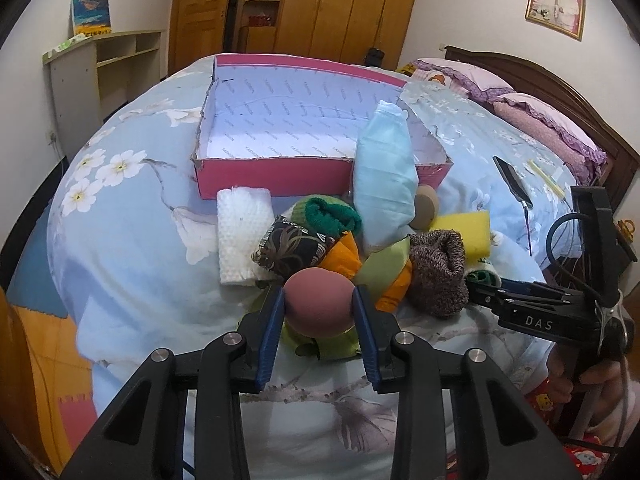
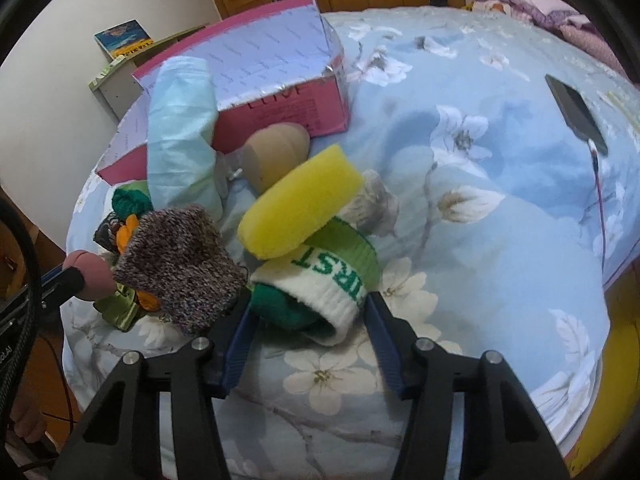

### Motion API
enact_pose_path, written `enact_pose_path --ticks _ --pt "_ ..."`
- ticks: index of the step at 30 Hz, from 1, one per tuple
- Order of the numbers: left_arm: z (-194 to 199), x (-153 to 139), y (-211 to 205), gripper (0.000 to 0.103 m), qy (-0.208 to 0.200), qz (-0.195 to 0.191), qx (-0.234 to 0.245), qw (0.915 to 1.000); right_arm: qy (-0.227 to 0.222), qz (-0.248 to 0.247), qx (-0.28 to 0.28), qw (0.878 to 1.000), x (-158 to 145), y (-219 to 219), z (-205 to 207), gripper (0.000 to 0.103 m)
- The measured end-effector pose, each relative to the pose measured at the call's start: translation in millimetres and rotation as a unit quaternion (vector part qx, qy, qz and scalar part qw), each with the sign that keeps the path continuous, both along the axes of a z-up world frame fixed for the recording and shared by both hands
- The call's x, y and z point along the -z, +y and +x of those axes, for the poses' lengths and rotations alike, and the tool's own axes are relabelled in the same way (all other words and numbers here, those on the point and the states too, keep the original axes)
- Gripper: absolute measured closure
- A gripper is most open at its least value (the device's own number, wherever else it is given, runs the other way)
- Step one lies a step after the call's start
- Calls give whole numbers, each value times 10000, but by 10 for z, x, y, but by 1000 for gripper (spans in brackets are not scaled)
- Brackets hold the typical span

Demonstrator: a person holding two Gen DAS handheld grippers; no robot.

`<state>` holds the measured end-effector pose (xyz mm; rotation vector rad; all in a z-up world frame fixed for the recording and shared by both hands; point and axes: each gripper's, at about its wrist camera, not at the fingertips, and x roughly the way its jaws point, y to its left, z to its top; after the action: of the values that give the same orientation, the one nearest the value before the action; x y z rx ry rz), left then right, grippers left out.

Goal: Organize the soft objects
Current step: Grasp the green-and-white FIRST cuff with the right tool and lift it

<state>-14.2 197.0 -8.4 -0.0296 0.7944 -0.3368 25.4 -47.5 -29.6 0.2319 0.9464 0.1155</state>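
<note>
Beside the box (image 1: pixel 280 178) — left tongs (image 1: pixel 319 304) pinch ball (image 1: pixel 318 300).

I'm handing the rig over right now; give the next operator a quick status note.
Left gripper: shut on the pink ball, low over the pile.
Right gripper: open, fingers either side of the white-and-green sock, not yet closed.
Pink box behind the pile looks empty; nothing sorted.
Left: ball, sock, yellow sponge, brown knit sock, blue pouch, white cloth, the rest.
</note>
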Motion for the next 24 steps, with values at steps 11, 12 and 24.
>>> enact_pose_path --ticks 11,12,24 --pt "2 34 -11 67 35 4 -7 10000 168 65 -66 9998 176 20 98 31" --pt "3 33 -10 67 34 3 -10 10000 127 112 -121 9998 189 31 100 26" --pt "-6 46 -22 67 37 -9 -17 10000 -137 73 -19 9999 40 53 150 48"
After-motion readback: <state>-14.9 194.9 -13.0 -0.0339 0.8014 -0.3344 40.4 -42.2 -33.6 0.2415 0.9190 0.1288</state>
